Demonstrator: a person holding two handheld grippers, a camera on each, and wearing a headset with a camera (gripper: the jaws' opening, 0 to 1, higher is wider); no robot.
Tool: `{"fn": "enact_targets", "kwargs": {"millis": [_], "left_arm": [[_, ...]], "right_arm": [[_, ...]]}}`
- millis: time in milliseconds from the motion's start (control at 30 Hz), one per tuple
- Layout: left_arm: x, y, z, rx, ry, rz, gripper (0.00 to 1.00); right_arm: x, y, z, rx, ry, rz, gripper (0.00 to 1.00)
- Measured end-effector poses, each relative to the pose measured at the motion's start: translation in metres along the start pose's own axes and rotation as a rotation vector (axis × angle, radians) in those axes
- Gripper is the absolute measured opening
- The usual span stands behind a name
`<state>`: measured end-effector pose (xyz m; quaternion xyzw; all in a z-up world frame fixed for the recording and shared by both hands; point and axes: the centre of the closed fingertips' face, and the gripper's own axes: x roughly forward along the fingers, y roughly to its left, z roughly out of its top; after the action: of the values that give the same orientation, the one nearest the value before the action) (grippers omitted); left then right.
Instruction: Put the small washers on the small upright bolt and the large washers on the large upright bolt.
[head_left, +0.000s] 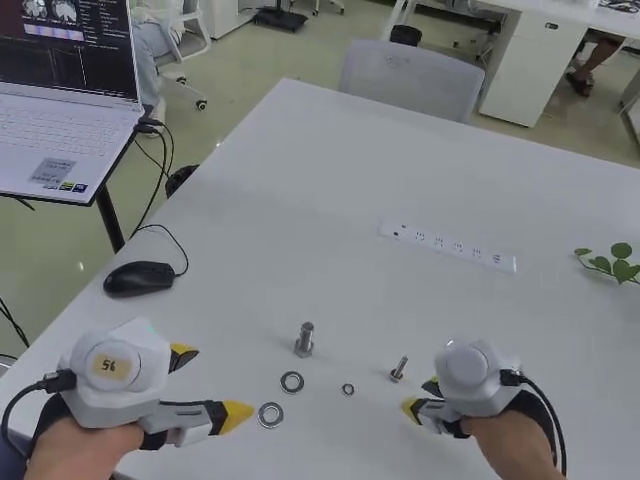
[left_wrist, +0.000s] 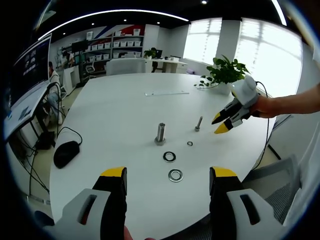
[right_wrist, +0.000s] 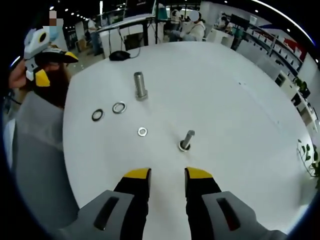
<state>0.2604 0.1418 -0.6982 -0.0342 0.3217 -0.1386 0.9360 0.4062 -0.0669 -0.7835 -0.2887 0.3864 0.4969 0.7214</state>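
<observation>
At far left we see a laptop (head_left: 60, 100), and then a mouse (head_left: 140, 277) on the white tabletop (head_left: 320, 200). The left tongs (head_left: 212, 383) hover over the near edge, jaws spread wide and empty. Just right of them a large washer (head_left: 270, 413) lies flat, with a second large washer (head_left: 292, 381) close beyond it. The large bolt (head_left: 305, 340) stands upright and bare behind both. Further right we find the small washer (head_left: 347, 389) lying flat, then the upright small bolt (head_left: 398, 370), also bare. The right tongs (head_left: 420, 397) hover just beside that bolt, jaws parted by a narrower gap and holding nothing.
</observation>
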Motion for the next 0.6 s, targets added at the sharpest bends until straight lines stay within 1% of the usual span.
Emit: {"fn": "enact_targets", "kwargs": {"millis": [67, 167, 267, 300, 433, 600], "left_arm": [[-0.001, 0.000, 0.000, -0.003, -0.002, 0.002, 0.66], [-0.001, 0.001, 0.000, -0.005, -0.003, 0.004, 0.66], [-0.002, 0.001, -0.001, -0.005, -0.002, 0.004, 0.66], [-0.002, 0.001, -0.001, -0.006, -0.002, 0.005, 0.66], [-0.002, 0.000, -0.003, -0.007, 0.002, 0.004, 0.66], [-0.002, 0.000, -0.003, -0.009, 0.001, 0.003, 0.66]], "right_arm": [[0.003, 0.005, -0.003, 0.006, -0.001, 0.005, 0.29], [0.007, 0.015, -0.005, 0.023, -0.003, 0.025, 0.29], [0.012, 0.026, -0.006, 0.019, 0.007, 0.049, 0.29], [0.014, 0.031, -0.006, 0.007, 0.013, 0.062, 0.29], [0.021, 0.042, 0.000, -0.008, 0.012, 0.084, 0.28], [0.027, 0.050, 0.008, -0.019, 0.009, 0.103, 0.28]]}}
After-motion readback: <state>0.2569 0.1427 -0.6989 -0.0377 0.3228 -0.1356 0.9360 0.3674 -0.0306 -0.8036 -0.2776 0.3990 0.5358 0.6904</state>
